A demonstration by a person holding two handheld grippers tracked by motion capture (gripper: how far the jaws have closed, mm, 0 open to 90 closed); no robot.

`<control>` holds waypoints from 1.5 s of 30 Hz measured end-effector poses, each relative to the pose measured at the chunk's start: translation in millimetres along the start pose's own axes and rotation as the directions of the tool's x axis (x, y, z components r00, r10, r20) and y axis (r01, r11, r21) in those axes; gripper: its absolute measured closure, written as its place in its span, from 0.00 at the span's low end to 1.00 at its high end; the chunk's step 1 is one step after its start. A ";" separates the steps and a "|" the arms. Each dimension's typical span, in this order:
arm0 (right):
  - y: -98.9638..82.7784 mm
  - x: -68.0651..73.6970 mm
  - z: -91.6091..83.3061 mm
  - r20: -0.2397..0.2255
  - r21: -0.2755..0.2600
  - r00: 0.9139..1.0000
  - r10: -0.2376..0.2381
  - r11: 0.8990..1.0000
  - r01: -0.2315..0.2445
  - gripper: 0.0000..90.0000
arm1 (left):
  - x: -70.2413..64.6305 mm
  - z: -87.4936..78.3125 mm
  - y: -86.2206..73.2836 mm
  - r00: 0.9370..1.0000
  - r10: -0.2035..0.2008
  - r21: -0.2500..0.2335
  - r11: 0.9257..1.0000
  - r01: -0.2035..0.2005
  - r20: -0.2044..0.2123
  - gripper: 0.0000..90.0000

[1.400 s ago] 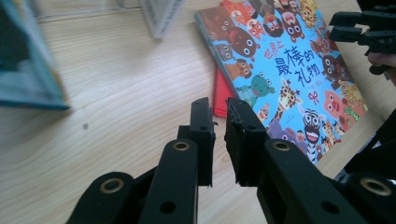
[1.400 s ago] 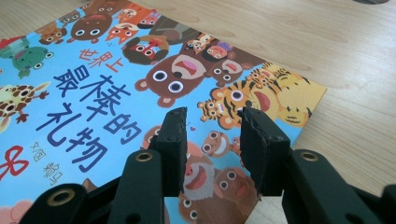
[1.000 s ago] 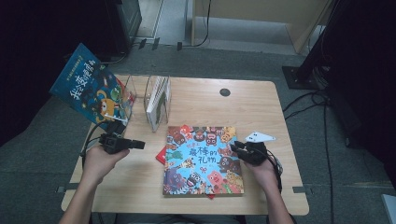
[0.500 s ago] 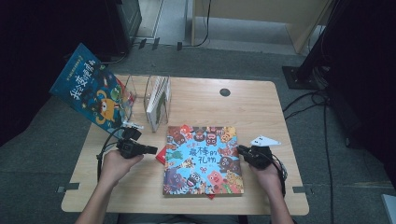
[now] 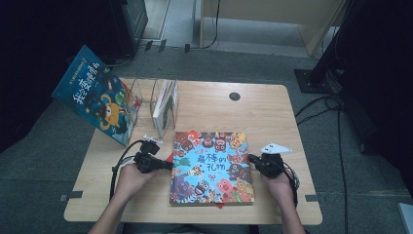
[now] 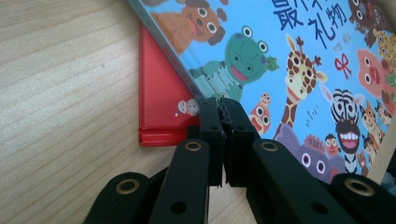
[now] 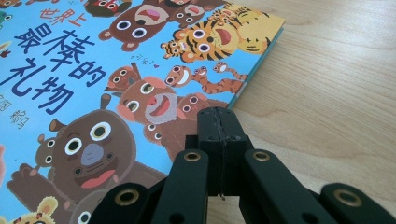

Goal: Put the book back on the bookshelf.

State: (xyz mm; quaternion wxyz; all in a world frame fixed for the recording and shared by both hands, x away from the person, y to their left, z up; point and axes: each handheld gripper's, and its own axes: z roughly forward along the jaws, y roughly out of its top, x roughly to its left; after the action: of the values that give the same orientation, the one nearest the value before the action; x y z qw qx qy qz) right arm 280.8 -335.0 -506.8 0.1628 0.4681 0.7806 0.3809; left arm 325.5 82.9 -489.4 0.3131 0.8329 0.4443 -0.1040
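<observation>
Wooden counter point(image 5: 272, 117), dim room. Both jaws pressed together, empty: left gripper point(image 5: 165, 165) and right gripper point(image 5: 252, 159) tips meet opposite edges of the flat animal picture book point(image 5: 213, 165), likely to square it over the red book point(image 6: 161, 100) beneath. Farther off, a clear book rack point(image 5: 163, 100).

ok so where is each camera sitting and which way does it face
High view: above the person's side, looking forward and down on the table; forearms, left gripper, right gripper.
Left gripper view: on that gripper, along shut jaws at the picture book over a red book.
Right gripper view: along shut jaws at the book's opposite edge.
All share the picture book.
</observation>
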 end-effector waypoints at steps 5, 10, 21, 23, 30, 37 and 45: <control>0.5 0.0 0.6 0.001 0.002 1.000 0.021 1.000 -0.021 1.00 | 0.4 0.4 -3.2 1.000 -0.008 -0.010 1.000 0.008 0.010 1.00; 2.1 0.6 2.4 0.017 0.000 1.000 0.023 1.000 -0.023 1.00 | -0.4 0.1 -8.0 1.000 -0.022 -0.012 1.000 0.022 0.014 1.00; 10.7 4.2 12.9 0.034 -0.005 0.999 0.016 1.000 -0.016 1.00 | -3.0 -4.3 -19.8 0.999 -0.041 -0.011 0.999 0.041 0.020 1.00; 12.6 4.6 15.2 0.038 -0.007 0.999 0.009 1.000 -0.008 1.00 | -4.0 -5.1 -22.4 0.999 -0.042 -0.012 0.999 0.043 0.019 1.00; 20.2 2.2 26.3 0.038 -0.020 0.999 0.008 1.000 -0.007 1.00 | -10.2 -6.2 -31.1 0.999 -0.052 -0.022 0.998 0.053 0.015 1.00; 25.3 -6.3 28.6 0.052 -0.036 0.998 0.040 0.999 -0.038 1.00 | -22.8 1.5 -30.7 0.999 -0.026 -0.014 1.000 0.027 0.033 1.00; 17.1 -8.7 7.6 0.077 -0.076 0.996 0.043 0.996 -0.038 1.00 | -46.2 20.8 -20.7 0.998 0.020 -0.033 0.999 -0.018 0.058 1.00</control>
State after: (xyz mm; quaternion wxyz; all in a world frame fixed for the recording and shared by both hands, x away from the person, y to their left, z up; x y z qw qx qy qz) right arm 300.2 -334.4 -499.8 0.2030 0.4921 0.7492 0.3941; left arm 284.1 47.4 -493.7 0.3404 0.8284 0.4288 -0.1181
